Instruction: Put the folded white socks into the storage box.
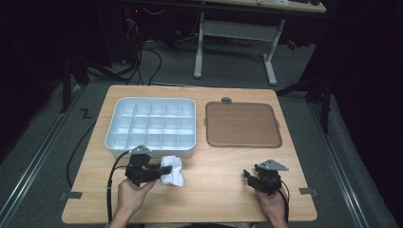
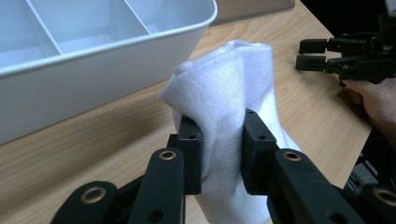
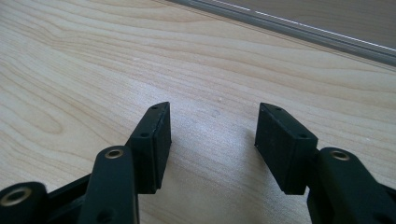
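A white divided tray [image 1: 151,124] sits at the table's left. Just in front of it, the left gripper [image 2: 219,149] pinches a bunched white cloth [image 2: 233,84] between its jaws, probably to lift it into a compartment. A brown lidded tray [image 1: 242,124] lies right of centre. The right gripper [image 3: 212,140] rests wide apart, empty, apparently waiting.

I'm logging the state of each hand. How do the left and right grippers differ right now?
The left gripper is shut on the white cloth; the right gripper is open, holding nothing. The left sits beside the white divided tray; the right hovers over bare table. Both are black, hand-held.
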`<state>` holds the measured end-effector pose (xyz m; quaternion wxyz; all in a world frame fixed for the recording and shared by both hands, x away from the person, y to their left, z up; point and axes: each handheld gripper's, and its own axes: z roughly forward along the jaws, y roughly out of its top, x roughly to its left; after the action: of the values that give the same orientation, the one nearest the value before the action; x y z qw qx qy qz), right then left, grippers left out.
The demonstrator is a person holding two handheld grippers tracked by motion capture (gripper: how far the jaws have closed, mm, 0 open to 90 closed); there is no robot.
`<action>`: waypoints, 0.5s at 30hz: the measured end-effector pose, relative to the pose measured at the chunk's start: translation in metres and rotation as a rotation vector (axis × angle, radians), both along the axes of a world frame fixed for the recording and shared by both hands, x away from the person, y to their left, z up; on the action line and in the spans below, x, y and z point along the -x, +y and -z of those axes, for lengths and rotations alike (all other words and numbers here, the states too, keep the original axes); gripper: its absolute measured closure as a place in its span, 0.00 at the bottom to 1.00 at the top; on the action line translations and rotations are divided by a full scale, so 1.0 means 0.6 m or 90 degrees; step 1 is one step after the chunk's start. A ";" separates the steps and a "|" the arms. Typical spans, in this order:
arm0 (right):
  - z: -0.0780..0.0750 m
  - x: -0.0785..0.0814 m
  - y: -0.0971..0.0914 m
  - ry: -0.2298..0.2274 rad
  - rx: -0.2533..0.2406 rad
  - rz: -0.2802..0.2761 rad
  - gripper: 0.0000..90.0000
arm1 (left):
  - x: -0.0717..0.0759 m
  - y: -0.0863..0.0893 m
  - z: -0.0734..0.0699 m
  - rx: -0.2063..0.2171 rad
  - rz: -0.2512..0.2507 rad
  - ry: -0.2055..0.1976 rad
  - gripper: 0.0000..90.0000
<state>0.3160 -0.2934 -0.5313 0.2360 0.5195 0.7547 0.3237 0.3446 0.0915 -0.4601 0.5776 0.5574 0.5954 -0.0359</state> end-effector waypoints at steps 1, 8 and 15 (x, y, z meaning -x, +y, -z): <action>0.000 0.000 0.000 0.000 0.000 0.000 0.51 | -0.002 0.004 -0.002 -0.002 -0.002 -0.003 0.82; 0.000 0.000 0.000 0.002 -0.004 0.001 0.51 | -0.019 0.026 -0.025 0.003 -0.003 0.002 0.82; 0.000 -0.001 0.000 0.001 -0.003 0.002 0.51 | -0.038 0.031 -0.048 -0.014 0.006 -0.008 0.82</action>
<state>0.3168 -0.2934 -0.5313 0.2345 0.5213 0.7534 0.3251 0.3672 0.1103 -0.4315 0.5752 0.5665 0.5894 -0.0282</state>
